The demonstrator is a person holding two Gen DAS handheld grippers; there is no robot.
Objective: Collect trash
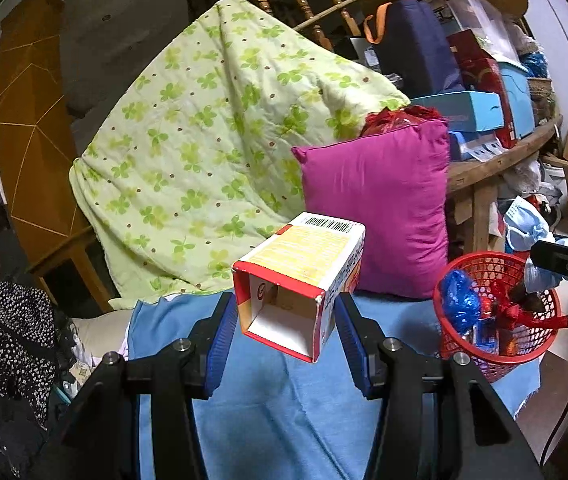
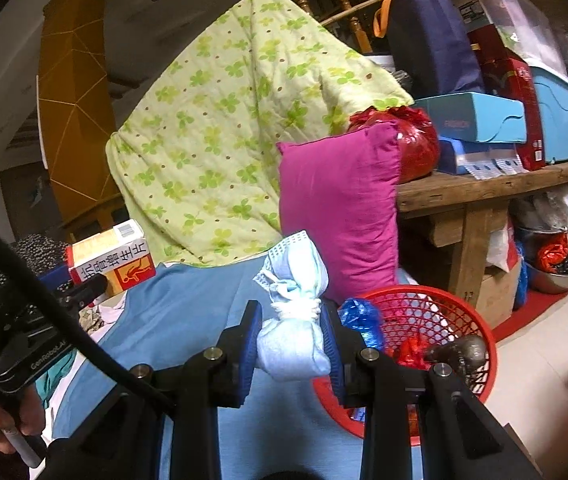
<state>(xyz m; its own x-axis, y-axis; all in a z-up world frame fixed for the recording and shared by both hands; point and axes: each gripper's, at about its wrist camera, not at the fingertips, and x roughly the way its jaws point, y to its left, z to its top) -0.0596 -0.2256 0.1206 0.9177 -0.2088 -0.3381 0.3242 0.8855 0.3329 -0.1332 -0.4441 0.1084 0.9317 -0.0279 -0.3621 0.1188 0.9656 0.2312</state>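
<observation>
You have the blue cloth [image 1: 284, 412] spread under both tools, with the green clover quilt [image 1: 203, 120] and magenta cushion [image 1: 380, 208] propped behind it; the red mesh basket [image 2: 460, 316] sits at the cloth's right edge, already holding blue and red wrappers; your left gripper [image 1: 288, 320] is clamped on an empty medicine carton [image 1: 304, 276], open end facing you, pads pressing its two side walls; your right gripper [image 2: 292, 344] is squeezed tight on a balled-up face mask [image 2: 296, 320], just left of the basket rim; the carton looks light and hollow, so too hard a squeeze could crush it and let it slip; release the mask short of the rim and it probably lands on the cloth
</observation>
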